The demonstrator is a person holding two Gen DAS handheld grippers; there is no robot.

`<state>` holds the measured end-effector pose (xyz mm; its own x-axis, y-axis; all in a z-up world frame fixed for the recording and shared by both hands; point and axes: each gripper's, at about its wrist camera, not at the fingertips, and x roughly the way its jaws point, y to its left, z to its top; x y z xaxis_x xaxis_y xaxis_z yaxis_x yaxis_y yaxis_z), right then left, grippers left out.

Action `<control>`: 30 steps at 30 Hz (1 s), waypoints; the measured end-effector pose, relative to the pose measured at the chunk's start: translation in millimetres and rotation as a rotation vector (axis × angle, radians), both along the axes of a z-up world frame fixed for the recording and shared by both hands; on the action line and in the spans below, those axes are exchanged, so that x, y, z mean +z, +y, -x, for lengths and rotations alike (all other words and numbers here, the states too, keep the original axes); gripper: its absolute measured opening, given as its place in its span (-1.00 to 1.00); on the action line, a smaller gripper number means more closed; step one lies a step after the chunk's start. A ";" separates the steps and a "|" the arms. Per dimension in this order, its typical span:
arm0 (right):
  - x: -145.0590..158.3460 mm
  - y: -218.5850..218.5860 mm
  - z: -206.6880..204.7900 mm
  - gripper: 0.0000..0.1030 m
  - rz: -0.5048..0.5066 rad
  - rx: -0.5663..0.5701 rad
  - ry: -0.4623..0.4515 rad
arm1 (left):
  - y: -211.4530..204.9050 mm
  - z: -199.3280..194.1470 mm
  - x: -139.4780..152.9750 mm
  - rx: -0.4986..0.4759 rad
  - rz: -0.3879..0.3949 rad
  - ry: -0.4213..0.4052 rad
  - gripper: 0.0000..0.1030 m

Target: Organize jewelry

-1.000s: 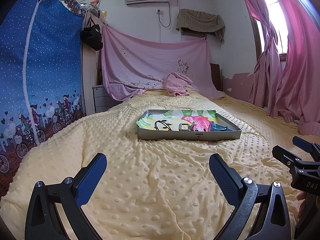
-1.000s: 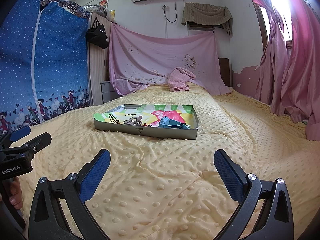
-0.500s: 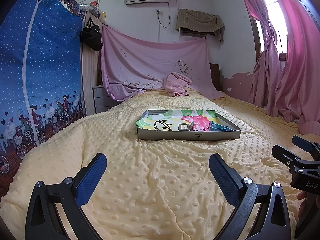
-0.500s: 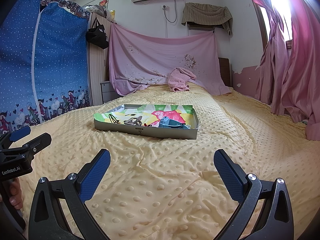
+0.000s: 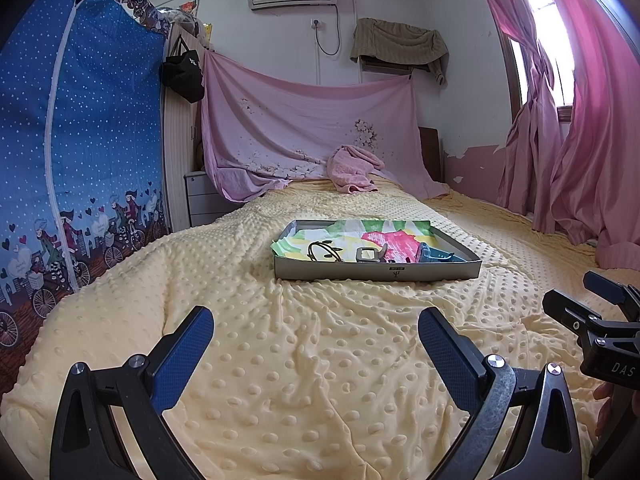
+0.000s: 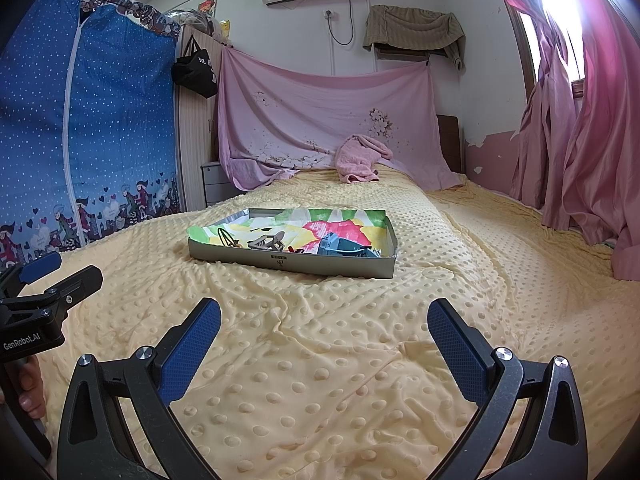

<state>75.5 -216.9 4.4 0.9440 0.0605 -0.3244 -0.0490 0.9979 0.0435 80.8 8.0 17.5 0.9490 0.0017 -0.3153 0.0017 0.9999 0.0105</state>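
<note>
A shallow grey tray [image 5: 376, 271] lined with colourful paper sits mid-bed, also in the right wrist view [image 6: 288, 261]. It holds a black wire piece [image 5: 323, 251], a metallic clip [image 5: 370, 255] and a blue item [image 5: 434, 255]; in the right wrist view these are the black piece [image 6: 226, 237], the tan clip [image 6: 268, 241] and the blue item [image 6: 340, 246]. My left gripper [image 5: 316, 330] is open and empty over the blanket, well short of the tray. My right gripper [image 6: 324, 326] is open and empty too, to its right [image 5: 592, 312].
The yellow dotted blanket [image 5: 320, 360] covers the bed. A blue fabric wardrobe [image 5: 80, 160] stands at the left, pink curtains [image 5: 580, 140] at the right. A pink cloth [image 5: 354, 170] lies at the head of the bed.
</note>
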 end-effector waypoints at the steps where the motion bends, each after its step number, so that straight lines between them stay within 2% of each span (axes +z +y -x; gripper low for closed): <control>1: 0.1 -0.1 0.1 0.98 0.000 0.000 0.000 | 0.2 -0.4 0.1 0.001 -0.001 0.000 1.00; 30: 0.1 0.0 0.0 0.98 0.000 0.000 0.001 | -1.0 -2.6 -3.3 0.026 -0.019 0.015 1.00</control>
<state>75.6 -216.9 4.5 0.9437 0.0605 -0.3252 -0.0489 0.9978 0.0438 83.4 7.1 14.2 0.9437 0.0321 -0.3293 -0.0236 0.9993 0.0296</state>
